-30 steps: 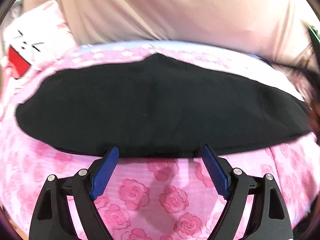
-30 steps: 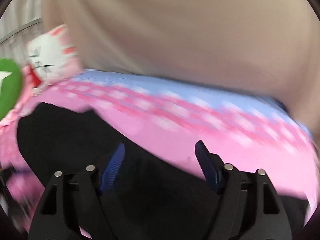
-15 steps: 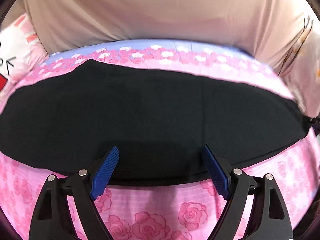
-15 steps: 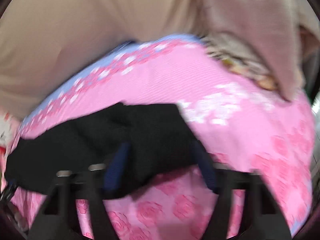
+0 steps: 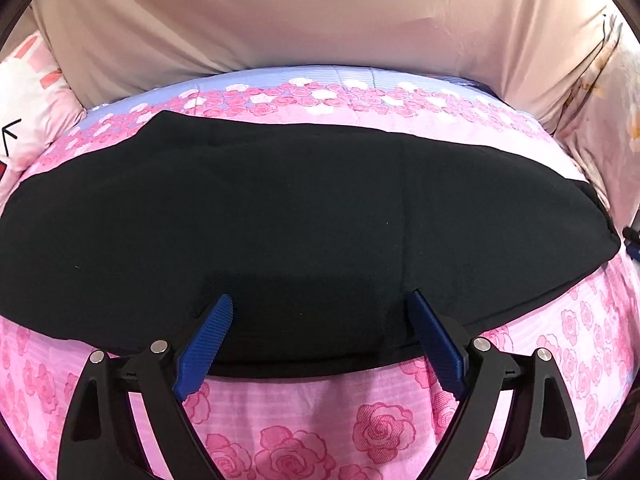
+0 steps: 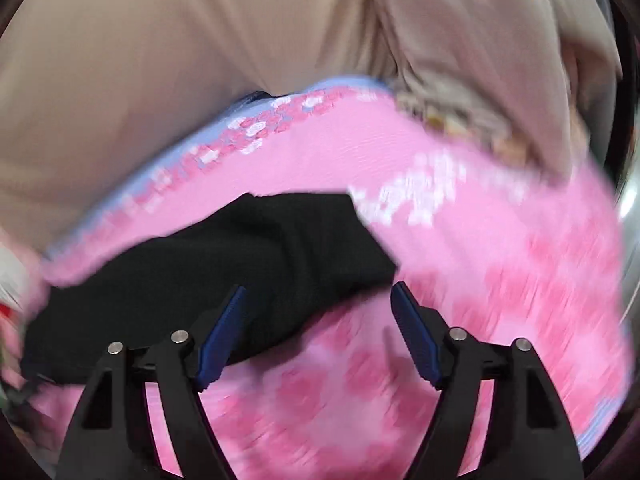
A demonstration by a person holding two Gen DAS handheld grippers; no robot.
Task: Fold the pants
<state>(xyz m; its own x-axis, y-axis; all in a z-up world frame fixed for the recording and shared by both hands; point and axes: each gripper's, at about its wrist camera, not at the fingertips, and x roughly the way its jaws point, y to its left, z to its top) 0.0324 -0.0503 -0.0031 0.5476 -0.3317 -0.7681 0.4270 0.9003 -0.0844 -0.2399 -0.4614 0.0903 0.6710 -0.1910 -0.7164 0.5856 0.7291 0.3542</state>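
Two handheld grippers hover over a pair of black pants (image 5: 304,224) spread on a bed with a pink rose-print cover (image 5: 312,432). Both wrist views look down along blue ribbed pads.

From the left wrist view, the pants lie as one long, flat, dark band running left to right across the bed, filling most of the middle of the picture. The surface looks smooth, with a faint vertical seam or fold line right of centre. The band looks narrow enough to be the two legs laid one on top of the other, though the pictures do not confirm this. The left gripper (image 5: 320,332) sits at the near edge of the cloth; its jaws are opening, wide apart, with cloth lying beneath the gap but not pinched.

From the right wrist view, which is blurred, the right end of the pants (image 6: 248,264) shows as a squared-off end on the pink cover. The right gripper (image 6: 318,328) is at the near right corner; its jaws are opening, and nothing is clamped between them.

Beyond the bed hangs beige fabric (image 5: 320,20), and a white cushion with a cartoon face (image 5: 28,112) sits at far left.

Judging by this, one lengthwise fold may be done; folding end to end into a compact stack remains.
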